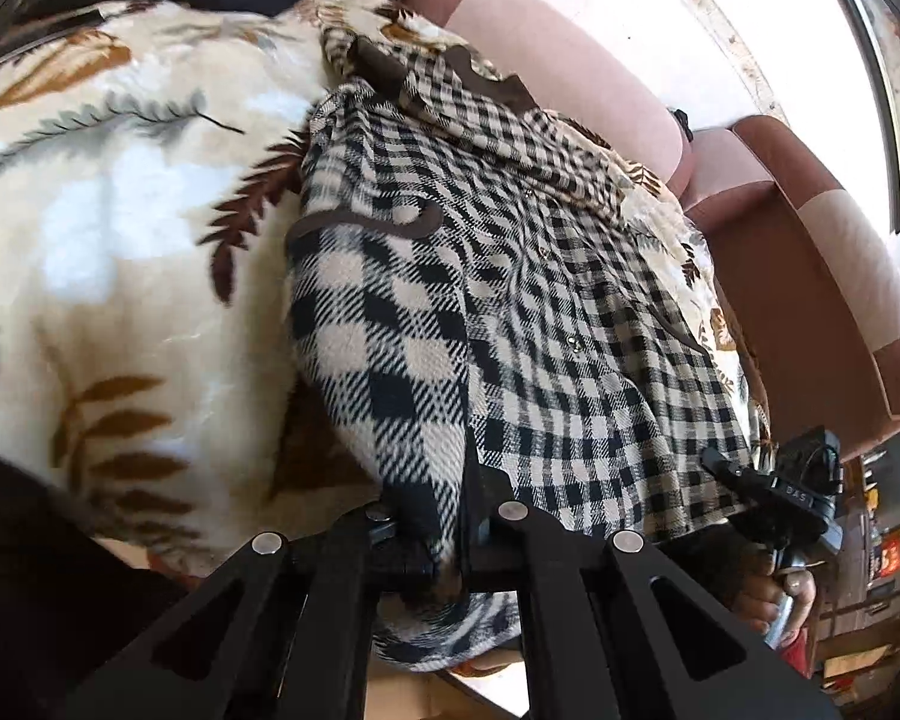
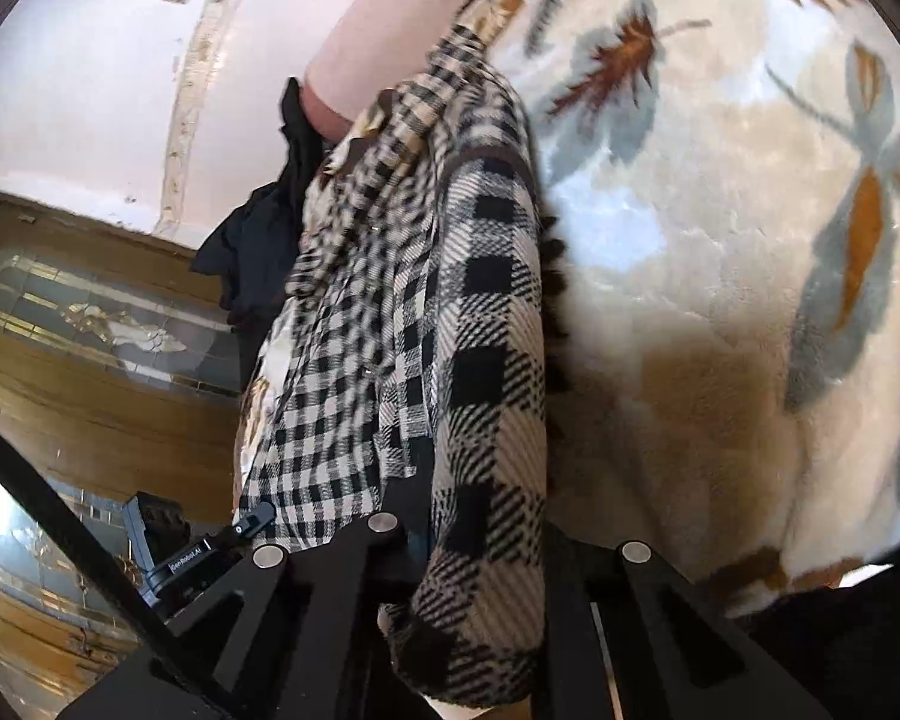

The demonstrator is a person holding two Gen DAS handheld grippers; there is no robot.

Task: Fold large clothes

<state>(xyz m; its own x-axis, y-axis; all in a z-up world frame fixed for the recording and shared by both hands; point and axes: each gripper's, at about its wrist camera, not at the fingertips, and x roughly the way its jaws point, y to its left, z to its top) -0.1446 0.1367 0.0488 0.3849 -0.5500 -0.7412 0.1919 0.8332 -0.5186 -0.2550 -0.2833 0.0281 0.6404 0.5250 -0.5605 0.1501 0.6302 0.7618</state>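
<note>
A large black-and-cream checked garment (image 1: 498, 312) lies on a cream leaf-patterned blanket (image 1: 120, 228). My left gripper (image 1: 450, 540) is shut on its near hem, with cloth bunched between the fingers. In the left wrist view the right gripper (image 1: 750, 480) grips the same hem further right. In the right wrist view the garment (image 2: 420, 330) runs up the middle of the frame, and my right gripper (image 2: 474, 546) is shut on its thick checked edge. The left gripper (image 2: 252, 522) shows at lower left, clamped on the thin checked hem.
The blanket (image 2: 720, 240) covers a pink and brown sofa (image 1: 810, 276). A black cloth (image 2: 264, 240) hangs by the sofa's backrest. A wooden cabinet with glass (image 2: 90, 330) stands to the left in the right wrist view. Cluttered shelves (image 1: 882, 546) are at the right edge.
</note>
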